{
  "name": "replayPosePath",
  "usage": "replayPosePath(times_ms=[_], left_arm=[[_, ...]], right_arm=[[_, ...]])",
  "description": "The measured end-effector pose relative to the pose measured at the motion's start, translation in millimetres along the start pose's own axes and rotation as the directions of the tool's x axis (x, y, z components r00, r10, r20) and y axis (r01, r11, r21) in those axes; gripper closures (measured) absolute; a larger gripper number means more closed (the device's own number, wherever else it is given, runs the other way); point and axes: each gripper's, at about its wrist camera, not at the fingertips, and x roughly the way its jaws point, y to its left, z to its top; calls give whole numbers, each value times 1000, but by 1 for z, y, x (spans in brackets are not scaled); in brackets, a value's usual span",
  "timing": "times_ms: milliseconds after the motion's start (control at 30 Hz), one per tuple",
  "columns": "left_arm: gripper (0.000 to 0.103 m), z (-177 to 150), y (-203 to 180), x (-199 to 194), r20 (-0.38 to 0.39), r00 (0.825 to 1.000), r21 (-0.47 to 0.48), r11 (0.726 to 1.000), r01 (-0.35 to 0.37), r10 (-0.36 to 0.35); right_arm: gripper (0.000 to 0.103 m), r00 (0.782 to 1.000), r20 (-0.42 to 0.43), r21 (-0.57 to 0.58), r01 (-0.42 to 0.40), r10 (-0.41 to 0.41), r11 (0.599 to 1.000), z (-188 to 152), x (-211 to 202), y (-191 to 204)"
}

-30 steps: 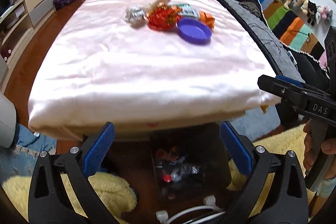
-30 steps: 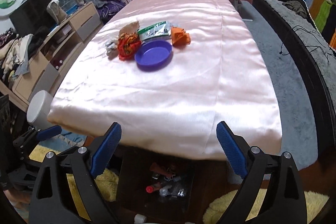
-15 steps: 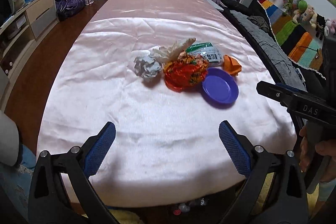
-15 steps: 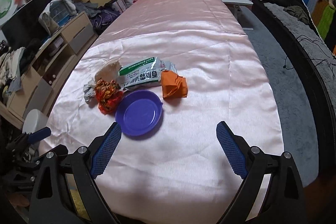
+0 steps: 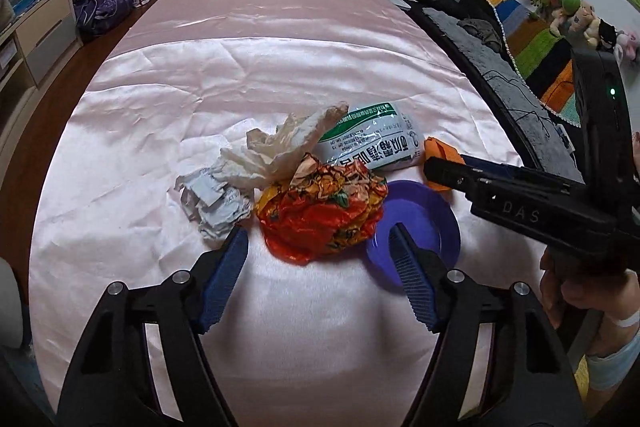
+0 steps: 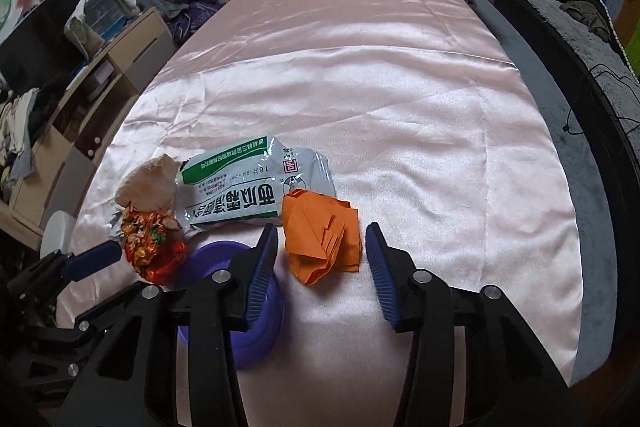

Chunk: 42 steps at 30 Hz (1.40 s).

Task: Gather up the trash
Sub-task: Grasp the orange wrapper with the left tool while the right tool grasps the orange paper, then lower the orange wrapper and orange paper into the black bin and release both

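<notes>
Both grippers have come forward over the pink cloth (image 5: pixel 320 75) since the earlier frames, and the trash pile now fills mid-frame. The left gripper (image 5: pixel 318 251) stands spread wide, holding nothing, just short of the red-orange wrapper (image 5: pixel 320 215) at centre. The right gripper (image 6: pixel 322 255) is likewise released, its blue pads flanking the crumpled orange paper (image 6: pixel 322 239); whether they touch it is hard to tell. The purple plate (image 6: pixel 208 259) sits lower left there, the white-green packet (image 6: pixel 248 187) just above, the white tissue (image 5: pixel 212 199) centre-left in the left view.
</notes>
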Motion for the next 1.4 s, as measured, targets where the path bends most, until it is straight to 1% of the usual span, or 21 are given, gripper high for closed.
replayPosePath(times_ms=[167,267,333,367,533,700,900,1400], left_arm=[[38,10,-1,14,-4,1000,-5,1000,7,-7],[43,13,-2,13,7,1000,-8,1000,17,-17],[45,14,-3,10,10,1000,-2,1000,22,-22],[58,15,-4,8,11,1000,1,1000,25,-25],[59,12,-7,-9,24,1000,4,1000,17,-18],[59,0,-13,-37,49,999,20,1000,11,-12],[59,-29,-24,-73,65,998,38,999,6,-9],[59,-139,-44,-128,25,999,51,998,44,-45]], right_arm=[[62,1000,19,-25,-2,3,1000,2,2,0],[63,1000,25,-35,-1,2,999,2,0,-1],[63,1000,30,-36,4,-3,999,2,-3,-1],[63,999,34,-35,4,-3,999,3,-5,-1],[63,998,60,-46,0,3,999,1,-23,5],[63,996,90,-58,-4,9,998,-10,-51,13],[63,995,100,-81,-6,14,997,-37,-82,25],[63,998,48,-87,-46,51,995,-146,-127,37]])
